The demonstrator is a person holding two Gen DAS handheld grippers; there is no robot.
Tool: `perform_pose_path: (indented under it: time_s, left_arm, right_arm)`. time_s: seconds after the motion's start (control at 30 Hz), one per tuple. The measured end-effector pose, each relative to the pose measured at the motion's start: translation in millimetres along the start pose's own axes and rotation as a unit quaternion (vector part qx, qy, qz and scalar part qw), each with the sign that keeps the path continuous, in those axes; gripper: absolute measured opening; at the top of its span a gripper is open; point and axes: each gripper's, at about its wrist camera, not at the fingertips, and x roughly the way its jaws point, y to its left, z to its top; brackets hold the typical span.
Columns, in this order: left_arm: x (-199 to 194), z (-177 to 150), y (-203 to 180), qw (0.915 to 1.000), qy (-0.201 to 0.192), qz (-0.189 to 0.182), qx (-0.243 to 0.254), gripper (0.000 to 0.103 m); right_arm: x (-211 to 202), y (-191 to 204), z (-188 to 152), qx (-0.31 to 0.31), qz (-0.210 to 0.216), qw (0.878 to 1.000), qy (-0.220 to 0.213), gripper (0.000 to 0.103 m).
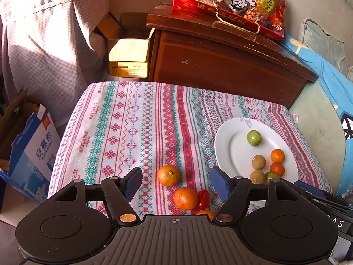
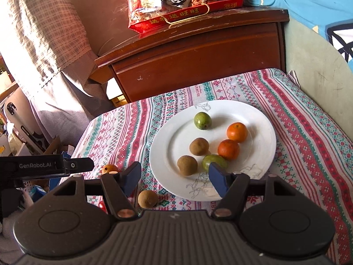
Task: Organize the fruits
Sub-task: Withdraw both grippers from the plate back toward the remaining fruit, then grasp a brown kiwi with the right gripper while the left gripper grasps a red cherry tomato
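A white plate [image 1: 225, 145] [image 2: 167, 154] sits on the patterned tablecloth and holds several fruits: a green one [image 2: 202, 120], two small oranges [image 2: 237, 132], two brown ones [image 2: 199, 146] and another green one [image 2: 214, 161]. On the cloth lie two oranges [image 1: 168, 175] [image 1: 185, 198], a red fruit [image 1: 203, 198] and a brown fruit [image 2: 147, 199]. My left gripper [image 1: 176, 184] is open and empty above the loose oranges. My right gripper [image 2: 175, 176] is open and empty above the plate's near edge.
A dark wooden cabinet [image 1: 220, 66] with a red snack bag [image 1: 233, 2] stands behind the table. Cardboard boxes [image 1: 30, 152] [image 1: 129, 57] stand to the left. A curtain [image 1: 44, 33] hangs at left. Blue bedding [image 1: 331, 81] lies at right.
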Motion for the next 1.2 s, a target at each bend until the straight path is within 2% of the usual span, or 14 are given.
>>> perform_pose_path:
  time_s: [0.2,0.47,0.8,1.13,1.2]
  left_arm:
    - [0,-20,12,0.9996,0.024,0.011,0.009,0.069]
    - [1,-43,15,0.9983,0.038,0.001,0.044,0.068]
    - [9,-56,7,0.9959,0.039,-0.012,0.08,0.064]
    - [23,-59,0,0.9946,0.025,-0.013,0.1,0.046]
    - [24,-60,-1,0.9942,0.021,-0.015,0.104,0.044]
  right_arm:
    - [1,9,-17,-0.006,0.006,1.0,0.014,0.067]
    - [16,14,-29,-0.011,0.02,0.999,0.036,0.046]
    - [34,20,-32,-0.019,0.037,0.998,0.044,0.037]
    - [48,19,-36,-0.012,0.044,0.998,0.053,0.028]
    - [48,21,-36,-0.017,0.045,0.997,0.053,0.027]
